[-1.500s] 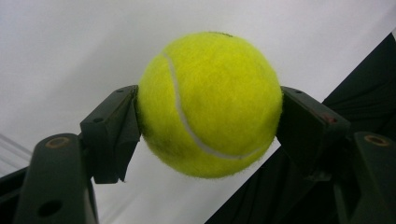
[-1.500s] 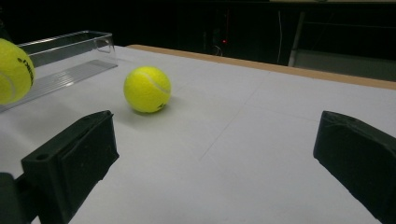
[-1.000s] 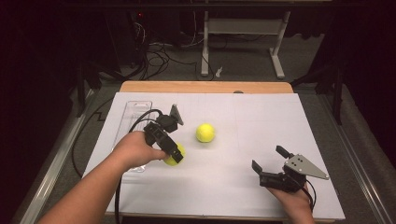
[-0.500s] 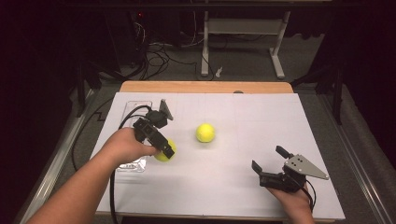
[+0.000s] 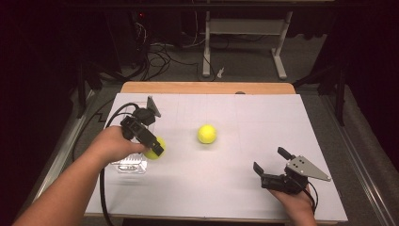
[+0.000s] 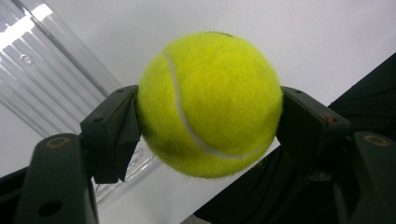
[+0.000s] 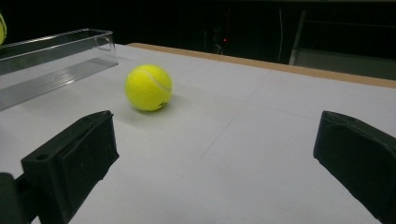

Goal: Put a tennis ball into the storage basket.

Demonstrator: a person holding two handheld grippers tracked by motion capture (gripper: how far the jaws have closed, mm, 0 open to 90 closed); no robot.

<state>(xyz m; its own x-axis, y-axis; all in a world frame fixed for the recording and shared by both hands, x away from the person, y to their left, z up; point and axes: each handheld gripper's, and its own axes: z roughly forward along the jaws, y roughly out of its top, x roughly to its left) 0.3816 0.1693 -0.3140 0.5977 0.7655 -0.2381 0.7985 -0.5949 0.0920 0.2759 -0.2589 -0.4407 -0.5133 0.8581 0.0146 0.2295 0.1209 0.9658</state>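
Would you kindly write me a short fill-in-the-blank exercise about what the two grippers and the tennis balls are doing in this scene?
1. The left gripper is shut on a yellow ____ ball.
2. The held tennis ball hangs beside a clear plastic ____ at the table's left.
3. The right gripper rests with its jaws ____, nothing between them.
4. The number of balls lying free on the white table, like the loose tennis ball, is ____.

Missing words: tennis; tray; open; one

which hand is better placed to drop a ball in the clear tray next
Left. The left gripper is already shut on a tennis ball right beside the clear tray. The right gripper sits open and empty at the table's near right.
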